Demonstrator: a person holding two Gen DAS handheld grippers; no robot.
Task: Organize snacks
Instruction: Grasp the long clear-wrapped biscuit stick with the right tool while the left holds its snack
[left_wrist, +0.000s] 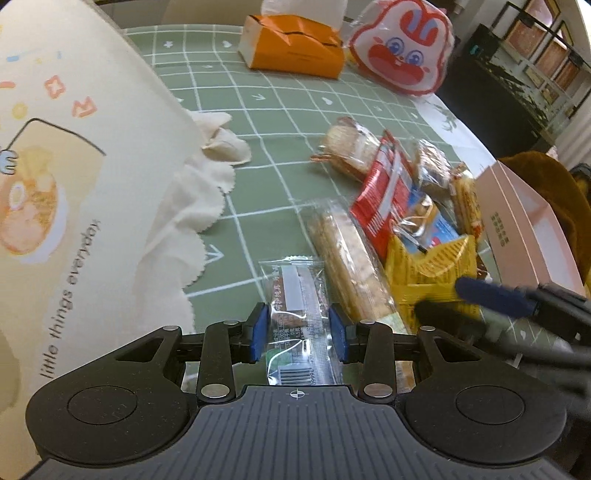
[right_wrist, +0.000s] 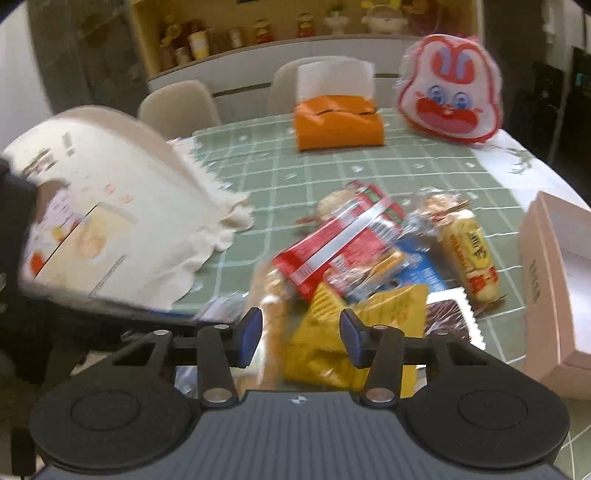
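Snack bar in clear wrapper is being clamped by left gripper; crinkled yellow foil packet is being straddled by half-open right gripper, contact unclear.

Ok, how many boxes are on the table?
2. An orange tissue box at the far side, beside the rabbit-face bag, and a pink box at the right edge. Others may be hidden behind the cream bag.

Cream fabric bag at desk's left edge: "little things everyday" in grey letters. Clear snack wrapper: barcode and small print, unreadable. Pink box at right edge: dark characters, too blurred. Yellow roll pack: red characters, illegible.
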